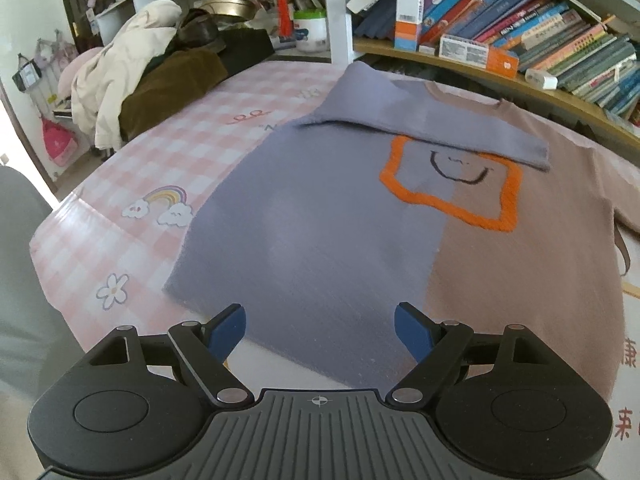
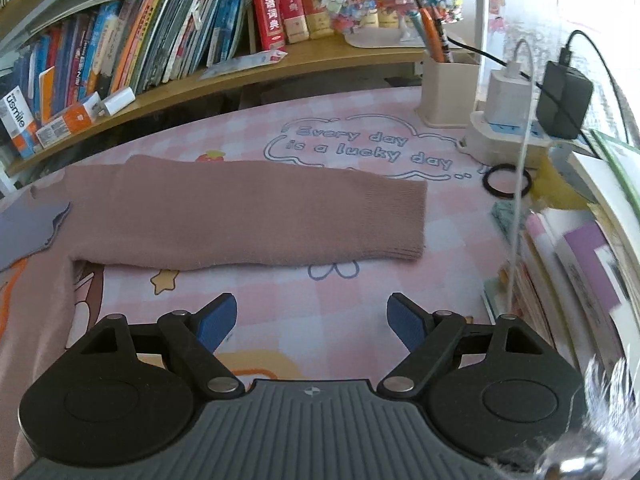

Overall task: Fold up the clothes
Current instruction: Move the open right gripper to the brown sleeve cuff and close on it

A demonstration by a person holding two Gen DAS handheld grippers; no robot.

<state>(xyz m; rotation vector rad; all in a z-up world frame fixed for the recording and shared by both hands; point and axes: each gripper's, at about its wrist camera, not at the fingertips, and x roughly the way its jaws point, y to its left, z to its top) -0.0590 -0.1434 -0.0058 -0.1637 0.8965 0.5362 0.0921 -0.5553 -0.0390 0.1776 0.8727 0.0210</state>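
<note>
A sweater, half grey-purple and half dusty pink (image 1: 320,240), lies flat on the pink checked table cover, with an orange square and a smiley face (image 1: 452,184) on its chest. Its purple sleeve (image 1: 420,120) is folded across the chest. My left gripper (image 1: 320,332) is open and empty, just above the purple hem. In the right wrist view the pink sleeve (image 2: 248,216) lies stretched out flat to the right. My right gripper (image 2: 310,322) is open and empty, a little in front of that sleeve.
A pile of clothes (image 1: 132,84) sits at the table's far left. Bookshelves (image 1: 520,32) run along the back. A pen holder (image 2: 444,92), a power strip with chargers (image 2: 516,128), a black ring (image 2: 506,182) and stacked books (image 2: 580,248) crowd the right side.
</note>
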